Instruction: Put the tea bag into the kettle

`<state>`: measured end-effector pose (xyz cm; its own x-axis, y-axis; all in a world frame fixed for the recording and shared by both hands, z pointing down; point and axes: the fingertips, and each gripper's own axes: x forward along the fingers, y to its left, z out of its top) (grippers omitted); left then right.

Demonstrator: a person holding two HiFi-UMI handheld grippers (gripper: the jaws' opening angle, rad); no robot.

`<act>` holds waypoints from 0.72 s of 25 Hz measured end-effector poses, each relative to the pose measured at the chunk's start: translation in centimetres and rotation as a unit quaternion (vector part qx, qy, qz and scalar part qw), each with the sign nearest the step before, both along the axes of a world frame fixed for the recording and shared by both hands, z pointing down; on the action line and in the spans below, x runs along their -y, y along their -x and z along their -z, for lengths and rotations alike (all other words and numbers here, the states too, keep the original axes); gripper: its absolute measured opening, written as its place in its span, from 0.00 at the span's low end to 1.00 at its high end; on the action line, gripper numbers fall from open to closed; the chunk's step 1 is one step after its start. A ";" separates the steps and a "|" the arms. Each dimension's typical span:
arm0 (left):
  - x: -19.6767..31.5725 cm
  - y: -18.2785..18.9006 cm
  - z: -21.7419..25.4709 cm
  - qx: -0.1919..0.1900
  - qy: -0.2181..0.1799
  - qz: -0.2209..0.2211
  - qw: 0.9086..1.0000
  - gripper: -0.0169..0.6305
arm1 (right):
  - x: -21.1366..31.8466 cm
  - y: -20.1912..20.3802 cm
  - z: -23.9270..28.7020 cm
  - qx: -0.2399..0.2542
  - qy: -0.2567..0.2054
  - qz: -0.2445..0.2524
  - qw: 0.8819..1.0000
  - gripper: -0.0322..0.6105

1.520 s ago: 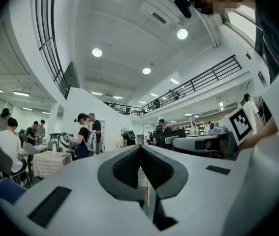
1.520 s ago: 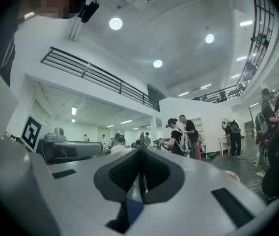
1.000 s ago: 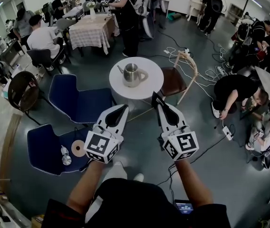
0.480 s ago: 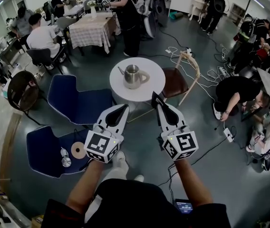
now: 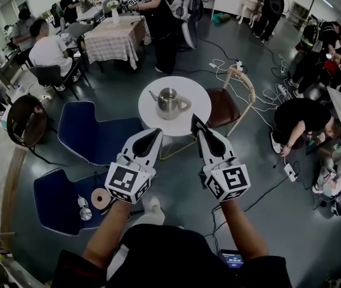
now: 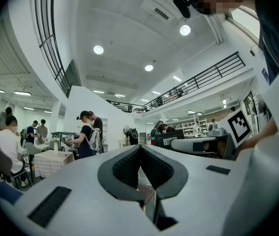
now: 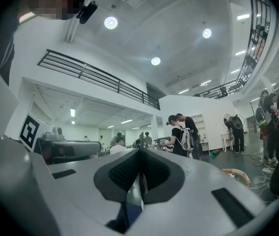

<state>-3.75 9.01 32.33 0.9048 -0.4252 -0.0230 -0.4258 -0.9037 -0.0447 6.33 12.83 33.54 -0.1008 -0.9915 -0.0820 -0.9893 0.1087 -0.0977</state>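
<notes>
A metal kettle (image 5: pixel 169 102) with its spout to the left stands on a small round white table (image 5: pixel 191 116) ahead of me in the head view. I see no tea bag in any view. My left gripper (image 5: pixel 157 133) is held in the air short of the table's near edge, jaws closed with nothing seen between them. My right gripper (image 5: pixel 194 121) is beside it, its tip over the table's near rim, also shut. Both gripper views point up at the hall: the left gripper (image 6: pixel 140 147) and right gripper (image 7: pixel 139 150) show pads pressed together.
Two blue chairs (image 5: pixel 96 134) (image 5: pixel 56 192) stand left of the table, the nearer one holding a tape roll (image 5: pixel 100 198). A wooden chair (image 5: pixel 223 102) is at the table's right. Cables (image 5: pixel 260 95) trail on the floor. A person crouches at right (image 5: pixel 302 114); others stand behind.
The table and kettle have drifted lower and nearer in the head view. Both grippers keep the same pose, still shut.
</notes>
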 end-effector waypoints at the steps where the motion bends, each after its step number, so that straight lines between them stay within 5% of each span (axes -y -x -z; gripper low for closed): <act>1: 0.7 -0.1 0.0 0.000 0.000 -0.001 1.000 0.05 | 0.7 -0.1 0.0 0.000 0.000 0.000 1.000 0.08; 18: 12.3 -0.1 -1.0 -0.007 0.017 -0.011 1.000 0.05 | 11.7 -0.5 0.2 0.001 0.007 -0.016 1.000 0.08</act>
